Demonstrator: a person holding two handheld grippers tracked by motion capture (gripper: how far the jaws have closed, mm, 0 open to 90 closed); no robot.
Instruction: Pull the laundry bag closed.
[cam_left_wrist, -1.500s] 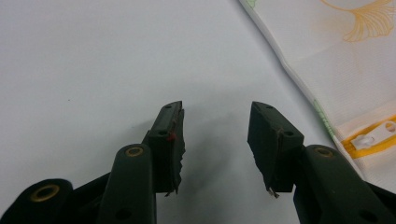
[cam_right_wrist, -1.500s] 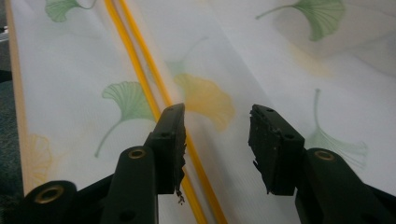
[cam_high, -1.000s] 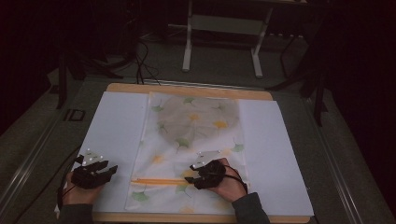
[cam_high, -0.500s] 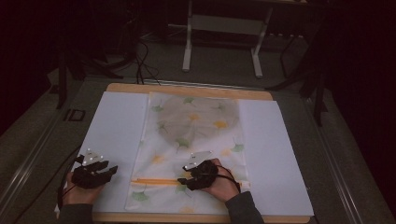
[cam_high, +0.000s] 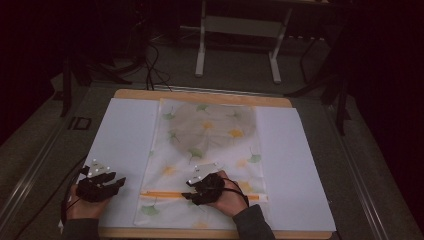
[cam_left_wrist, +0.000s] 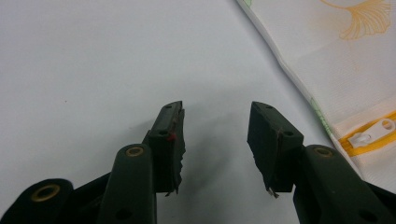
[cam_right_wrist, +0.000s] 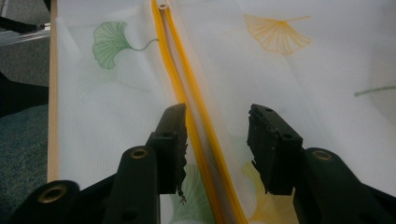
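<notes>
A white mesh bag printed with green and yellow ginkgo leaves lies flat in the middle of the table, a darker bundle showing through its far half. An orange zipper runs across its near end. My right gripper is open right over that zipper, one jaw on each side of it, nothing held. My left gripper rests open on the white sheet to the bag's left. The bag's edge and the white zipper pull lie just to its right.
The white sheet covers a wooden board whose edge shows at the far and near sides. Dark floor, cables and a white metal stand lie beyond the table.
My right gripper has slid left along the zipper, toward the middle of the bag. The left gripper has stayed put.
</notes>
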